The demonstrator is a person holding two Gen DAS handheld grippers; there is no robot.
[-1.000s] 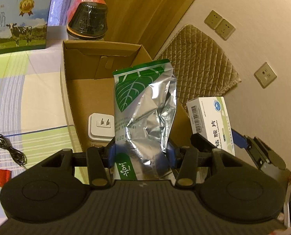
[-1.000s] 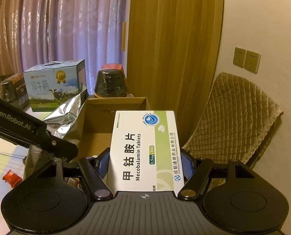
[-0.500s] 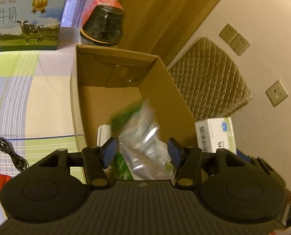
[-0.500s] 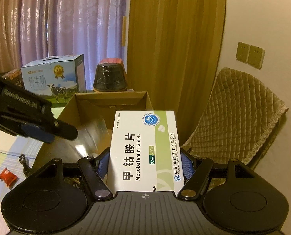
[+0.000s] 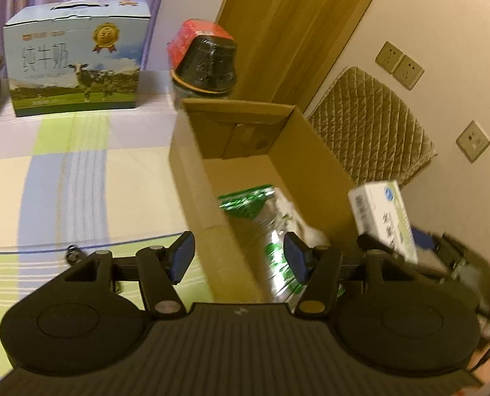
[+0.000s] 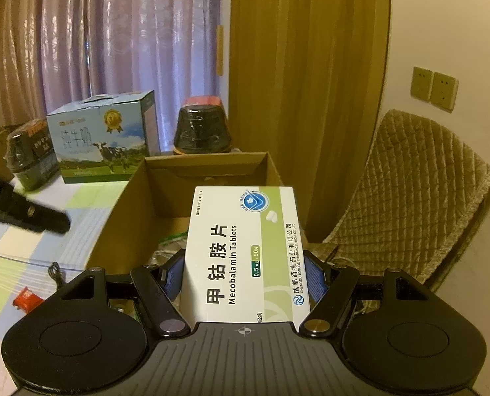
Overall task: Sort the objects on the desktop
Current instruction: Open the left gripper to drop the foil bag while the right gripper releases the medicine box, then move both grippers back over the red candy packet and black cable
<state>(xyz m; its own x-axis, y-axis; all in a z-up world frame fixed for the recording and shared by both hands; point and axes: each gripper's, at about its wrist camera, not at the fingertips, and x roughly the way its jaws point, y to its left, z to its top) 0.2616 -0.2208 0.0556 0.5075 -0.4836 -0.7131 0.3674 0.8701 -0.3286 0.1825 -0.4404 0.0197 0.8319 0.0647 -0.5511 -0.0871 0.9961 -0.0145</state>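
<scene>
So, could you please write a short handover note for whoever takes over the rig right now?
Left hand-held gripper: open, holding nothing, above the near left wall of the cardboard box.
Right hand-held gripper: shut on the Mecobalamin tablet box, held above the cardboard box's near end.
Done: the green and silver foil pouch lies inside the cardboard box.
Left: place the tablet box in the cardboard box, then probably the black cable and the small red packet on the tablecloth.
</scene>
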